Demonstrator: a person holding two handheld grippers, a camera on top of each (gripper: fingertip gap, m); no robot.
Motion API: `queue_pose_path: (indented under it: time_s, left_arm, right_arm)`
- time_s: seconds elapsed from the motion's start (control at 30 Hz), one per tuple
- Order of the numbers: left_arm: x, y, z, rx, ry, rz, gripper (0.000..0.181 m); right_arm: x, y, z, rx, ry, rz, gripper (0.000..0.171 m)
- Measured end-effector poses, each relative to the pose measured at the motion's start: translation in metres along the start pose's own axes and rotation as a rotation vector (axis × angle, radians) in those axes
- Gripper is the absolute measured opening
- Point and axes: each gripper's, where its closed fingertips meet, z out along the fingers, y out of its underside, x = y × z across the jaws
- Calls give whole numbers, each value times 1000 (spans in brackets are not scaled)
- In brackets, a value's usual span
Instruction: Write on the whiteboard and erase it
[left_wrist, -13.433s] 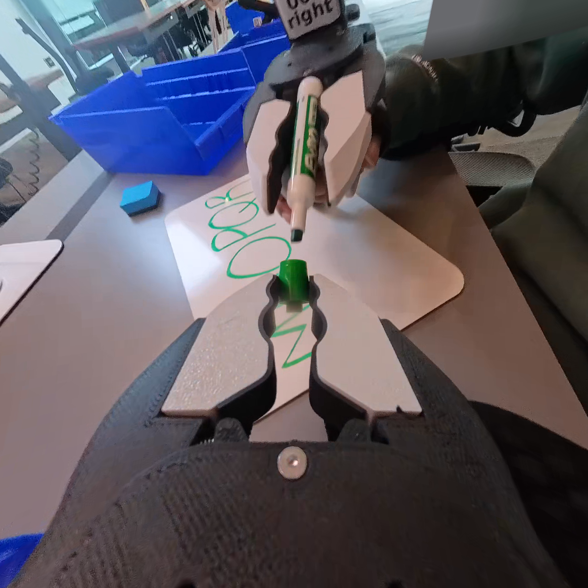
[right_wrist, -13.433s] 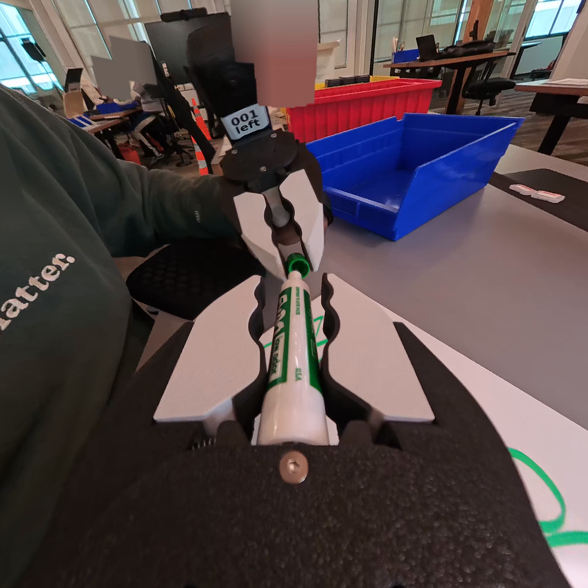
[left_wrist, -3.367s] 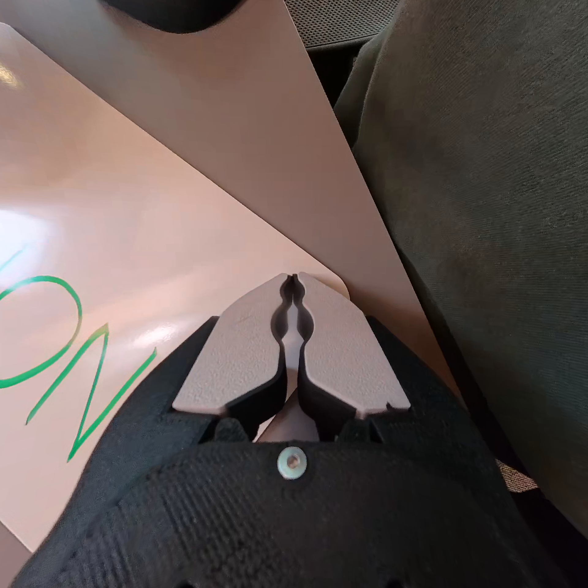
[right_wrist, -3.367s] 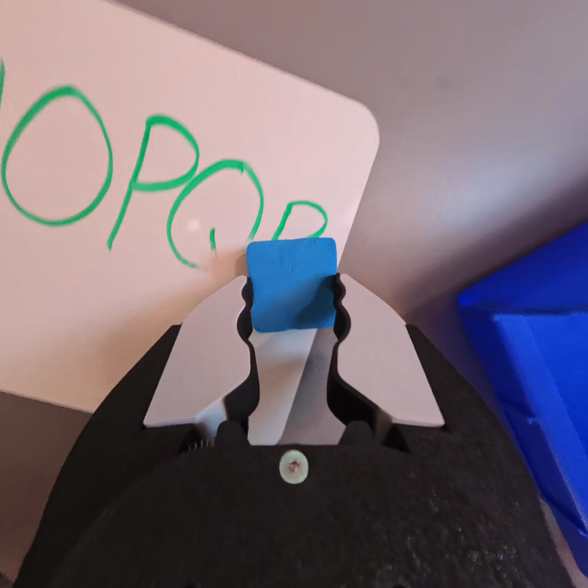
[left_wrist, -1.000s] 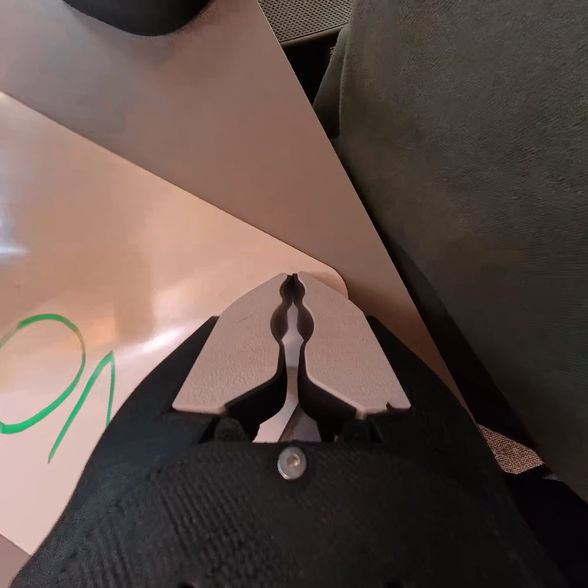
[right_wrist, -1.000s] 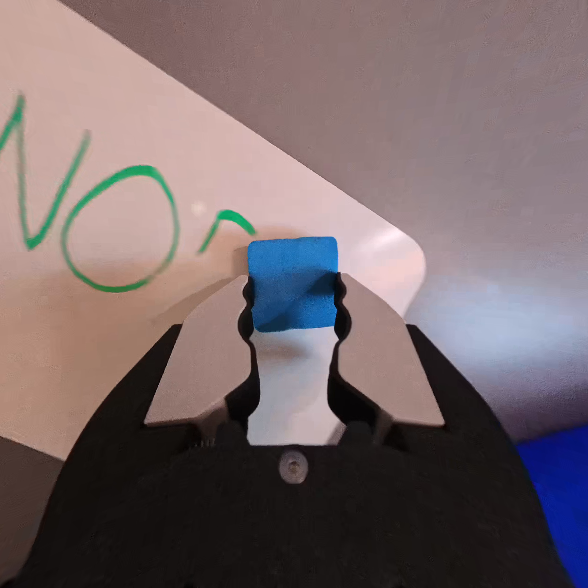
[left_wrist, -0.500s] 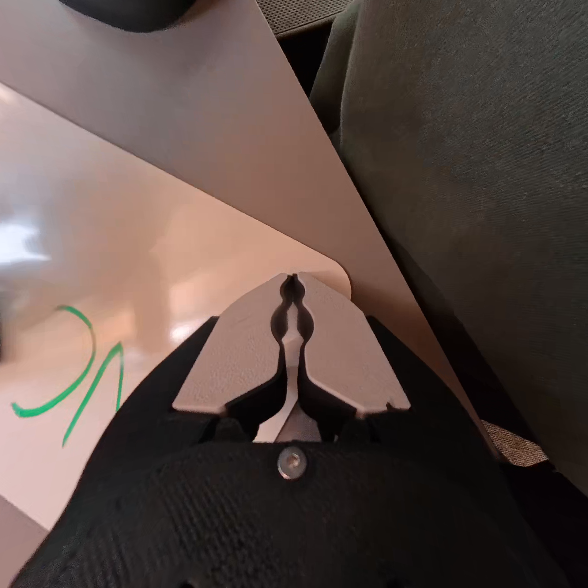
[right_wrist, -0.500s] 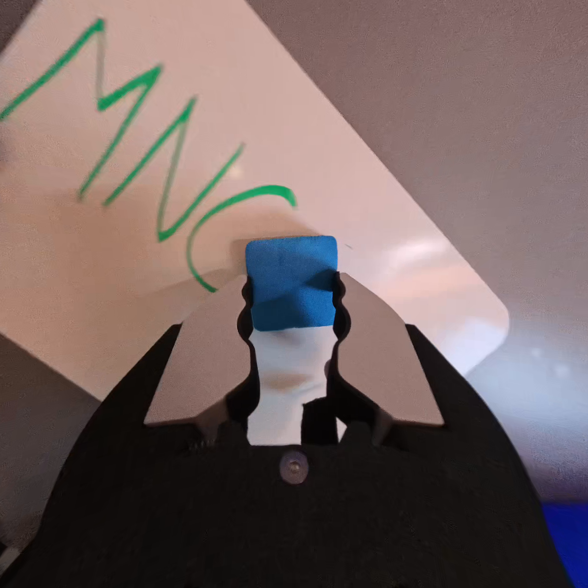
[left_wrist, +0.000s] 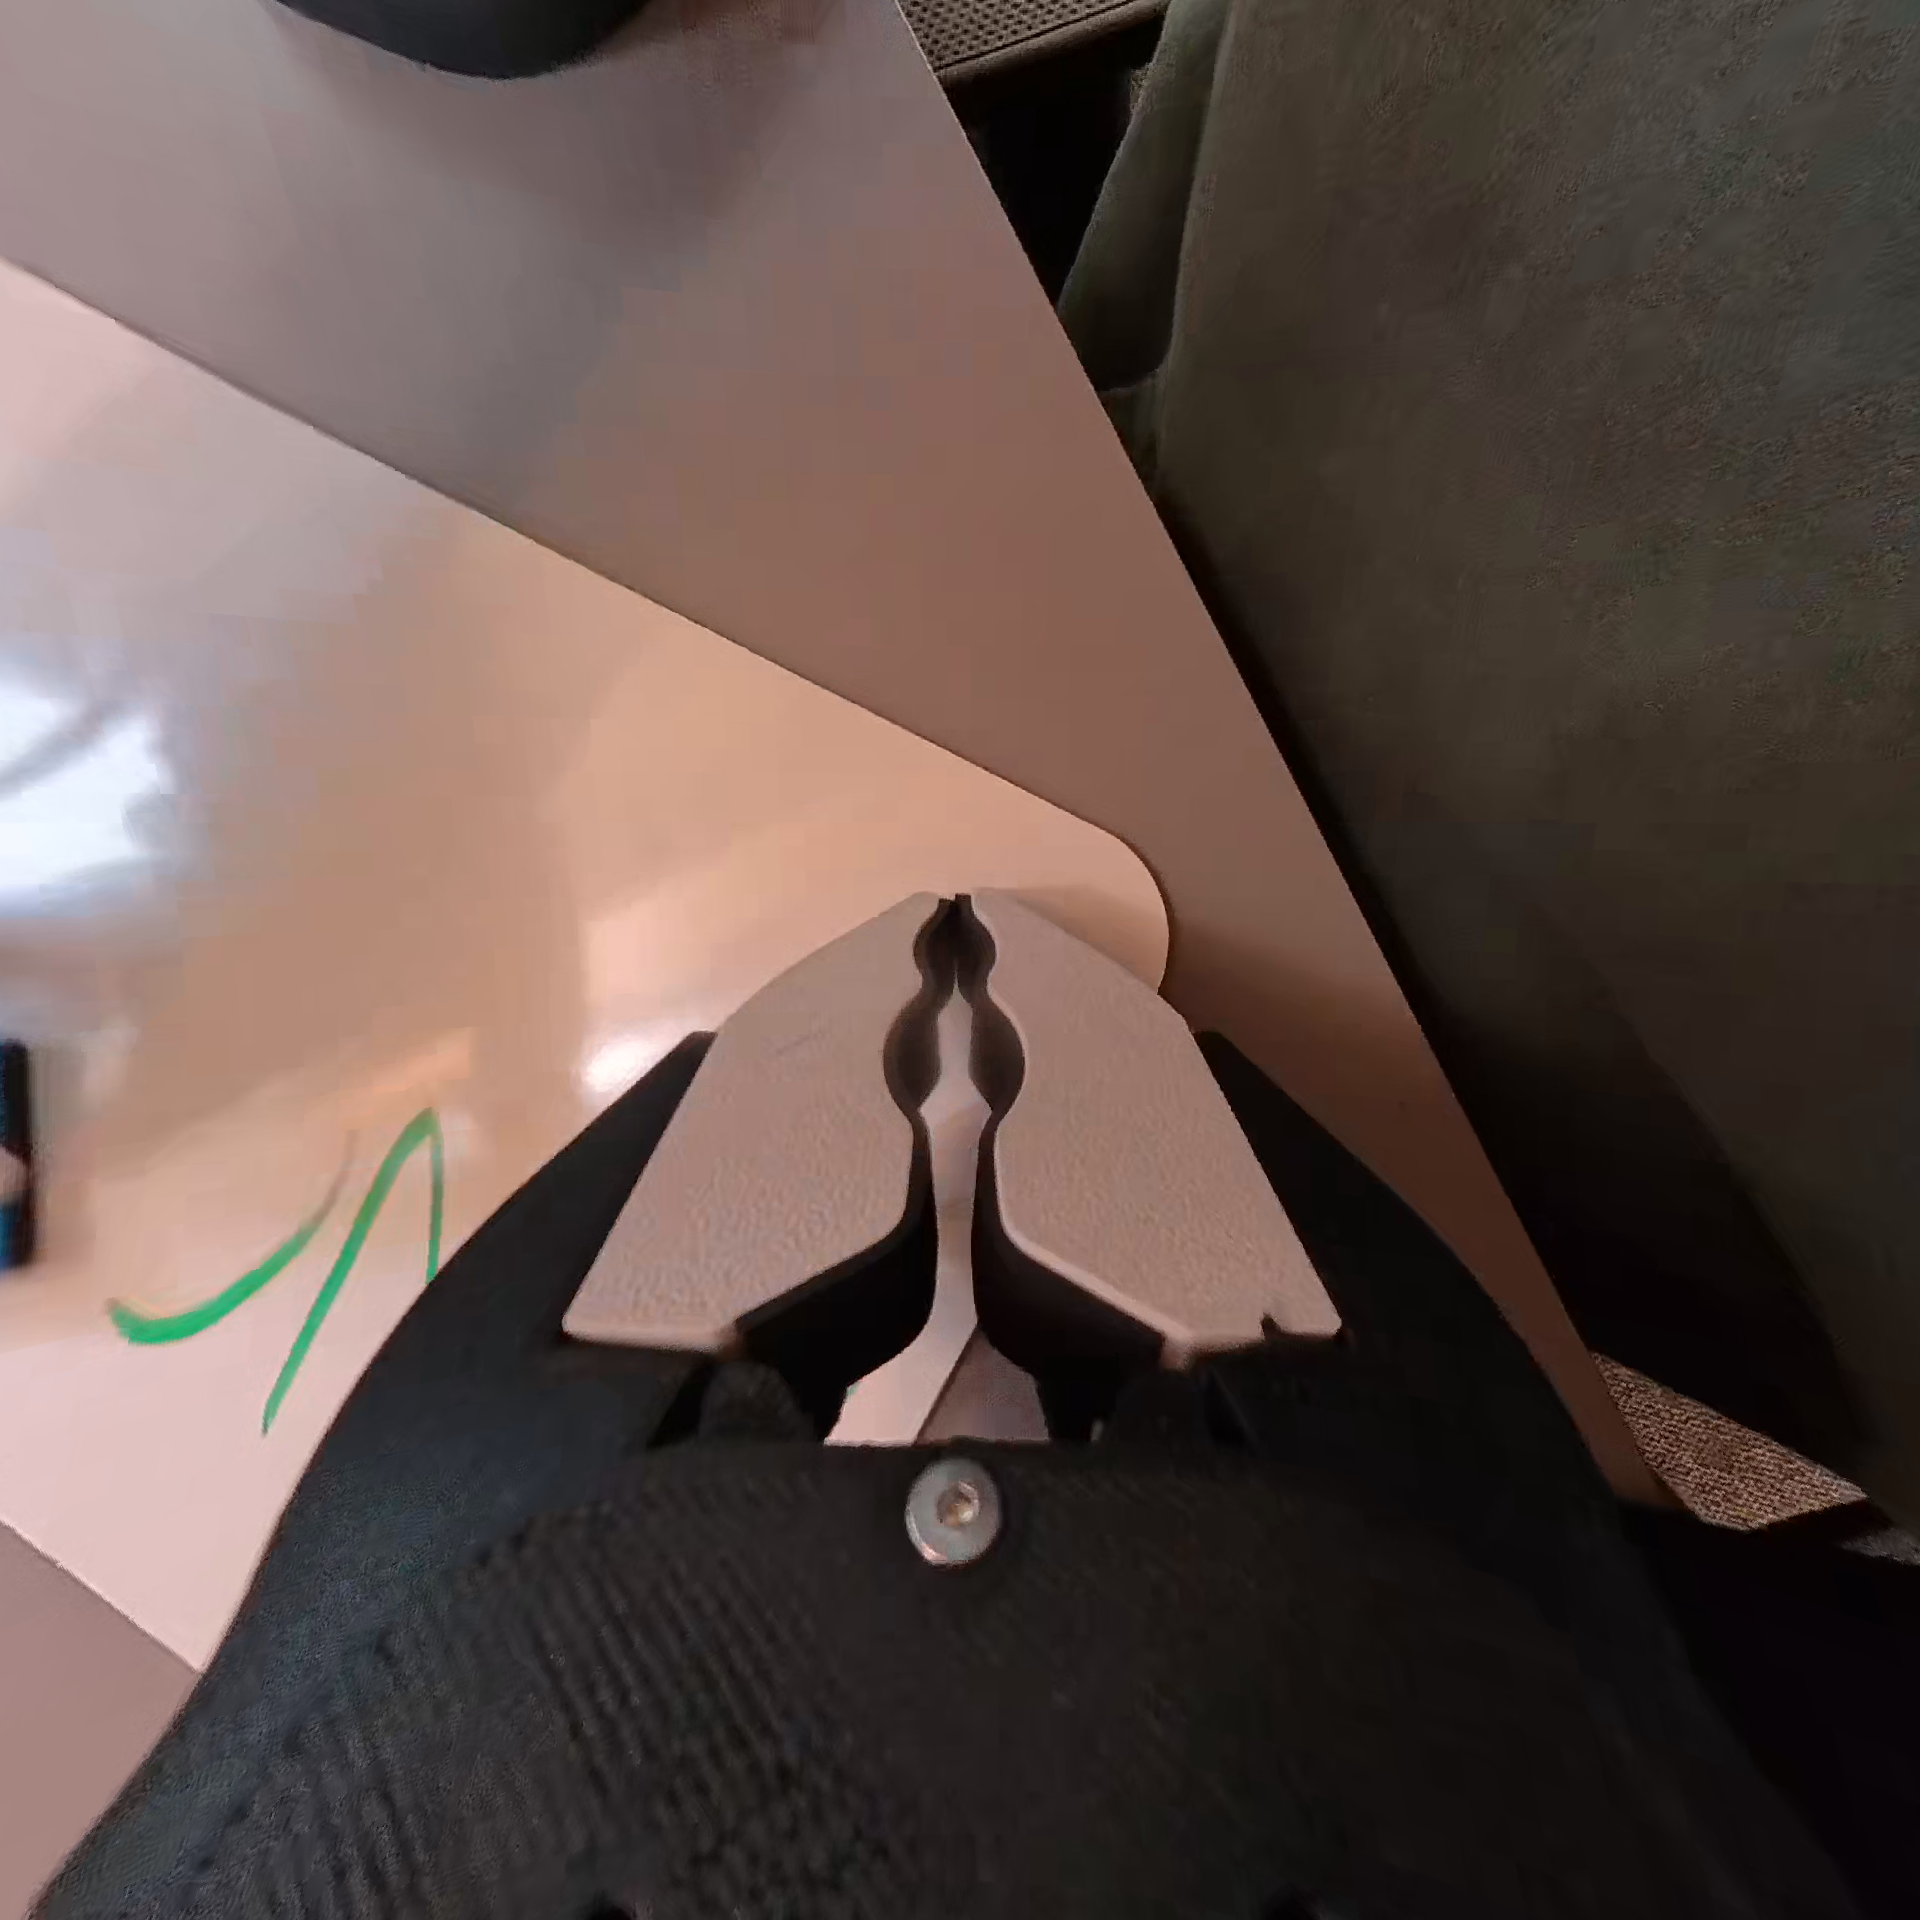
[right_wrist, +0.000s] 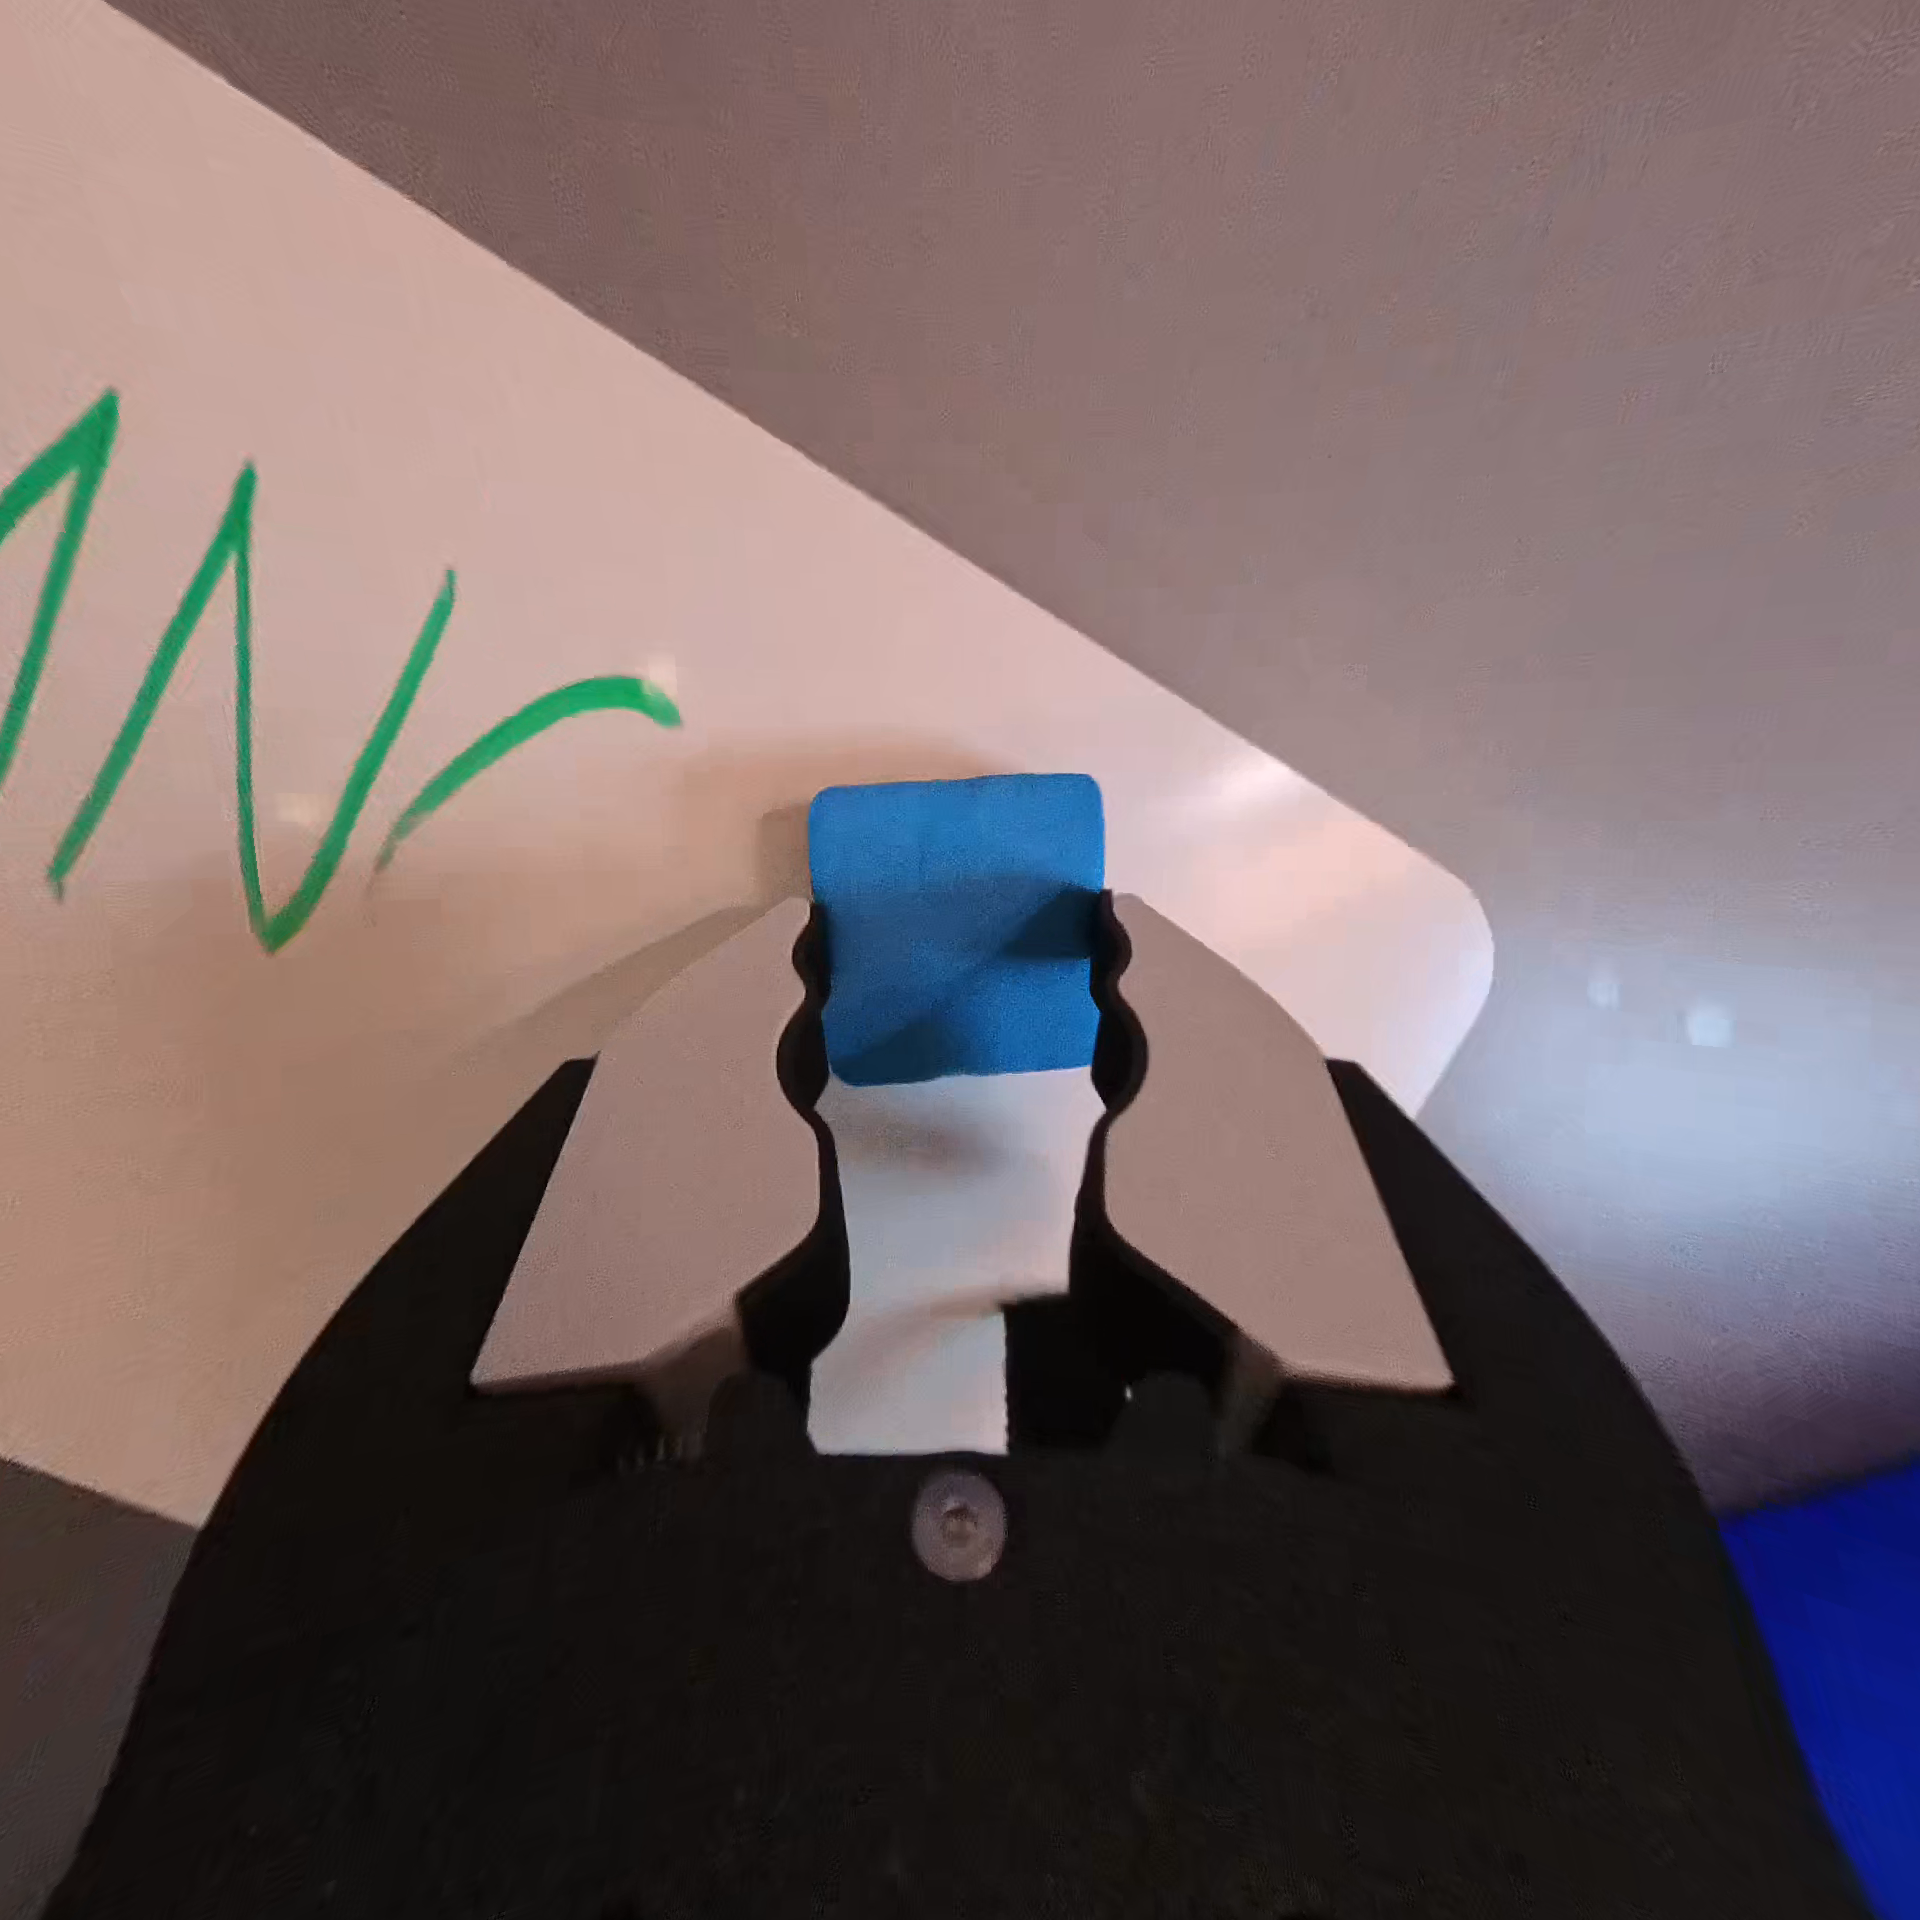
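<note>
Left wrist cam first: I'm looking down my left gripper (left_wrist: 957, 906) and the fingers are pressed together at the tips, nothing between them. The tips are sitting over the rounded near corner of the whiteboard (left_wrist: 644, 790), which is lying flat on the grey table (left_wrist: 644, 343). I can't tell if the tips are actually touching the board or just hovering over it. A few green marker strokes (left_wrist: 343, 1247) are showing off to the left of the fingers, partly tucked behind the gripper body. There's a dark blurry bit with some blue at the far left edge, too smeared to call. The person's dark green clothing (left_wrist: 1558, 623) is filling the right side, past the table edge.

Right wrist cam: my right gripper (right_wrist: 954, 914) is clamping the blue eraser (right_wrist: 954, 914) between its fingertips, fingers spread about the eraser's width, the block poking out a bit past the tips. The eraser is sitting on the whiteboard (right_wrist: 520, 520) near another rounded corner, with green strokes (right_wrist: 260, 727) well off to its left. The patch of board right around it is showing bare. Something blue (right_wrist: 1829, 1621) is peeking in at the lower right.
</note>
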Motion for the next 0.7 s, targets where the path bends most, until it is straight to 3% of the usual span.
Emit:
queue_pose_path:
  time_s: [0.07,0.17,0.23,0.3,0.37,0.47,0.53,0.7]
  left_arm:
    - [3,-1,1,15,23,-11,0]
    - [4,-1,1,7,15,1,0]
    - [4,1,0,1,6,8,0]
    - [3,1,0,7,14,8,1]
    - [3,2,0,4,8,13,1]
    - [1,3,-1,-8,-9,18,0]
    - [0,5,-1,-18,-23,17,0]
    - [-1,5,-2,-24,-39,14,0]
  right_arm:
    - [-46,-24,5,31,-65,-125,49]
    - [-100,-5,-10,-21,-136,-263,49]
    - [-85,24,-22,-28,-122,-195,49]
    - [-36,48,-29,-39,-15,-32,49]
    - [-21,47,-27,-26,37,35,49]
    - [-87,19,-21,28,-56,-127,49]
    - [-109,22,-24,12,-82,-208,49]
    - [-9,47,-25,-42,72,67,49]
